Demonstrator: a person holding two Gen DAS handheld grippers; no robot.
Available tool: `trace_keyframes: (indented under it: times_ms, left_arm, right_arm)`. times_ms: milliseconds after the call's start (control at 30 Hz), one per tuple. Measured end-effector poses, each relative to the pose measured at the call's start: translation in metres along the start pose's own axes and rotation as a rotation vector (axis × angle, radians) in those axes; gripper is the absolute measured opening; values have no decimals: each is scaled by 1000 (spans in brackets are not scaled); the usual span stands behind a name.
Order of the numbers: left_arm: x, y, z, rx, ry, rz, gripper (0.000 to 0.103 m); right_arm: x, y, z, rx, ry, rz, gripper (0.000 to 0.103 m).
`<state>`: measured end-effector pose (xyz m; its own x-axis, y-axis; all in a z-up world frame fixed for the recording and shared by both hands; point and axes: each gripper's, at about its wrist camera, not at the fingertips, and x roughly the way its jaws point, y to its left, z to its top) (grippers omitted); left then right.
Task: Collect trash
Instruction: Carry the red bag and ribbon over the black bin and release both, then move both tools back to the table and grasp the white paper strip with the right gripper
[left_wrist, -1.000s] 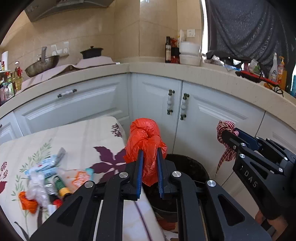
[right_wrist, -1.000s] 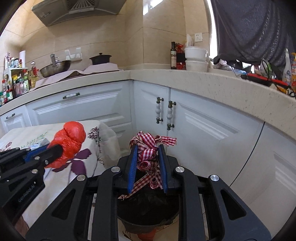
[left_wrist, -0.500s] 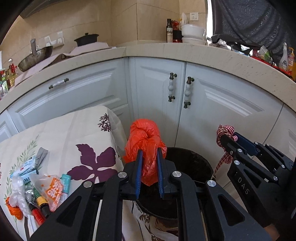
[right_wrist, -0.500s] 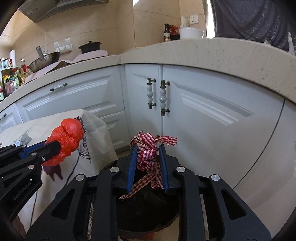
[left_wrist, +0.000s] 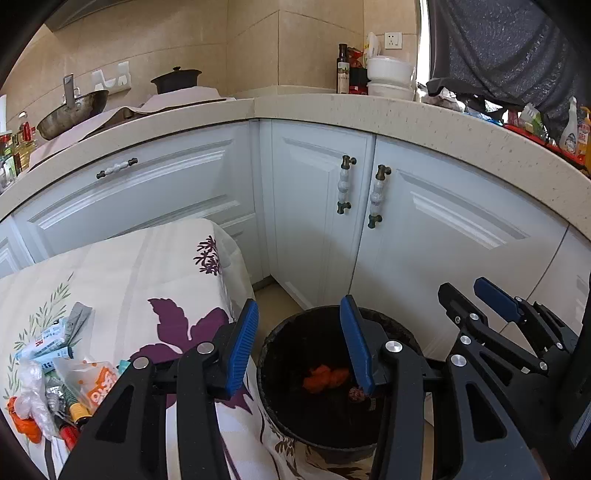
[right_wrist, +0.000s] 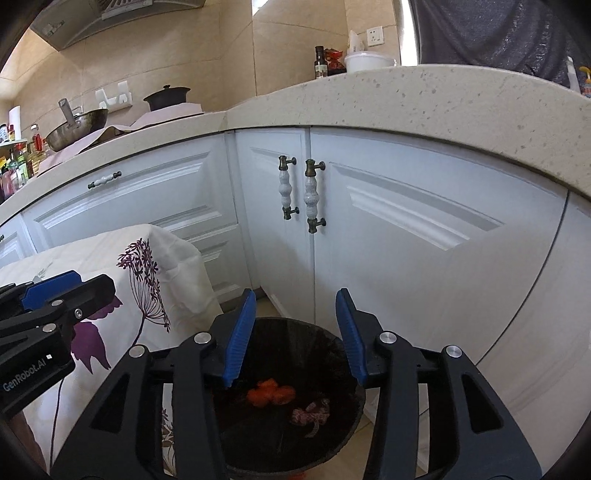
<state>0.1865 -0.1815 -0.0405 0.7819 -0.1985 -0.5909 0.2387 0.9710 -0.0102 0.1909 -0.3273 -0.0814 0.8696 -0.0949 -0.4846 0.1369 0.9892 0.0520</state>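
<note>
Blue-padded, the left gripper (left_wrist: 299, 332) tilts down over the black bin (left_wrist: 269, 350); its jaws have just been opening and stand apart with nothing between them. At its 3 o'clock the right gripper (right_wrist: 295, 325) slants down likewise, jaws also just opened and empty. Inside the bin lie the orange bag (right_wrist: 271, 393) and, at its 4 o'clock, the checked ribbon (right_wrist: 312, 411).

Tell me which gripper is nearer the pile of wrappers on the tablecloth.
Left. The left gripper hangs between the wrappers and the black bin; the right gripper is over the bin, farther away.
</note>
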Motion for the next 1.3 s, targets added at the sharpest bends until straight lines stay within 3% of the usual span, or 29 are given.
trace_keyframes:
  times_ms: [267,467,967,1300]
  left_arm:
    - [-33,18,1,-18,-36,5,50]
    - [-66,51,-13,-26,-52,62,54]
    - [-132,184,-72,-140,-22,296,58]
    - [-157,241,-112,-214,3,392,59]
  right_arm:
    - [-32,12,6,14,-27,7,50]
    - [-62,43,4,4,-41,62,53]
    - [-114,177,-28,-109,9,294,54]
    - [-124,248,-63,-217,100,388,54]
